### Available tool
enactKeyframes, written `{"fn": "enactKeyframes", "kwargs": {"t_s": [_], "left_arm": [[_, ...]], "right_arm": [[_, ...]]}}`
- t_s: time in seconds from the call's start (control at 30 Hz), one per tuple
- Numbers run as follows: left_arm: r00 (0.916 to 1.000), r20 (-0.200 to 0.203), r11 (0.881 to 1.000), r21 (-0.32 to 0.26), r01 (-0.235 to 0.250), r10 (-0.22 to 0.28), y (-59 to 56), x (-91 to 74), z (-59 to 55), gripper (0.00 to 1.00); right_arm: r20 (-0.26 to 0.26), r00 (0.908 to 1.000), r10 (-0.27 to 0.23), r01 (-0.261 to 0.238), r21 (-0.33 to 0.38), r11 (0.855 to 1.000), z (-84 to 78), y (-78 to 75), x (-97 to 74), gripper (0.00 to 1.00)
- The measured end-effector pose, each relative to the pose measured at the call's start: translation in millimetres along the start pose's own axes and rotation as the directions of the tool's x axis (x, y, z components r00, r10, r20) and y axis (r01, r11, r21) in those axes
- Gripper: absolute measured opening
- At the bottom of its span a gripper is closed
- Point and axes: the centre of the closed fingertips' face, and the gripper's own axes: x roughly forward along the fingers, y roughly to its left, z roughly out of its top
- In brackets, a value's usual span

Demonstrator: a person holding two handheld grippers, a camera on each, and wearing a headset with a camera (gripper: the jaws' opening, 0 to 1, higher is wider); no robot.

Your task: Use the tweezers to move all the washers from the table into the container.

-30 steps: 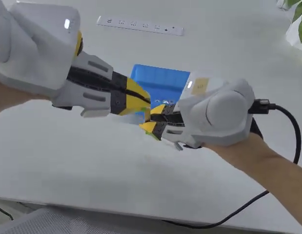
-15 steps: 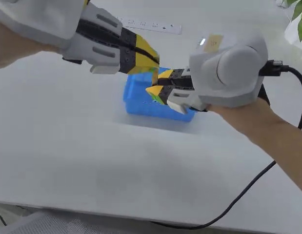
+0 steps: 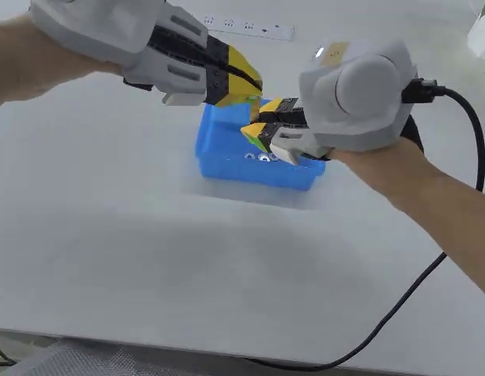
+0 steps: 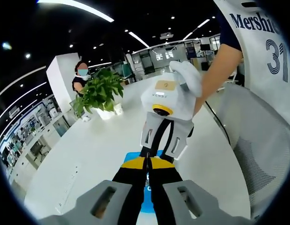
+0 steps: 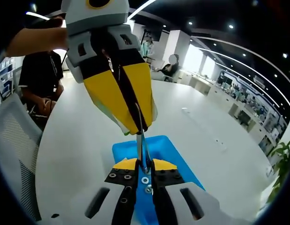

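Fingers point(image 5: 128, 165) of the right gripper point(image 3: 256, 135) and left gripper point(image 3: 258, 84) are both clenched on the tweezers point(image 5: 141, 140), above the blue container point(image 3: 226, 171); washers point(image 3: 262, 158) lie inside it, at 6 o'clock from the tips; we judge this the drop step; next, loosen the squeeze gently.

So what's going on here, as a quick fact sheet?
table: white
container: blue, open, on the table
washers: a few inside the container
tweezers: over the container, running between the two grippers
left gripper: shut on the tweezers' upper part
right gripper: shut on their lower end
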Motion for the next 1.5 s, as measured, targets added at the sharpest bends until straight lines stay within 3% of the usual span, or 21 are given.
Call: {"fn": "enactKeyframes", "kwargs": {"t_s": [0.3, 0.6, 1.17, 1.4, 1.5], "left_arm": [[0.9998, -0.02, 0.998, -0.059, -0.004, 0.003, 2.2, 11.4, -22.9, 0.05], [0.9999, -0.014, 0.997, -0.081, -0.01, 0.009, 5.3, 17.4, -27.2, 0.05], [0.9993, -0.016, 0.997, -0.072, -0.034, 0.033, 6.0, 11.1, -21.7, 0.05], [0.9987, 0.012, 0.996, -0.07, -0.048, 0.049, 7.9, 3.5, -6.9, 0.05], [0.9983, 0.041, 0.997, -0.069, -0.038, 0.041, 6.0, -0.3, 5.6, 0.05]], "right_arm": [[-0.044, 0.9988, 0.019, -0.017, 0.056, 0.998, -19.8, 4.1, 12.2, 0.11], [-0.063, 0.998, -0.005, 0.01, 0.076, 0.997, -25.2, -0.5, 12.6, 0.11], [-0.046, 0.9985, -0.029, 0.034, 0.114, 0.993, -20.8, -3.4, -0.2, 0.14], [-0.002, 0.9988, -0.05, 0.05, 0.134, 0.99, -8.4, -6.6, -9.9, 0.15], [0.034, 0.9983, -0.048, 0.043, 0.151, 0.988, -0.6, -5.4, -14.4, 0.15]]}}
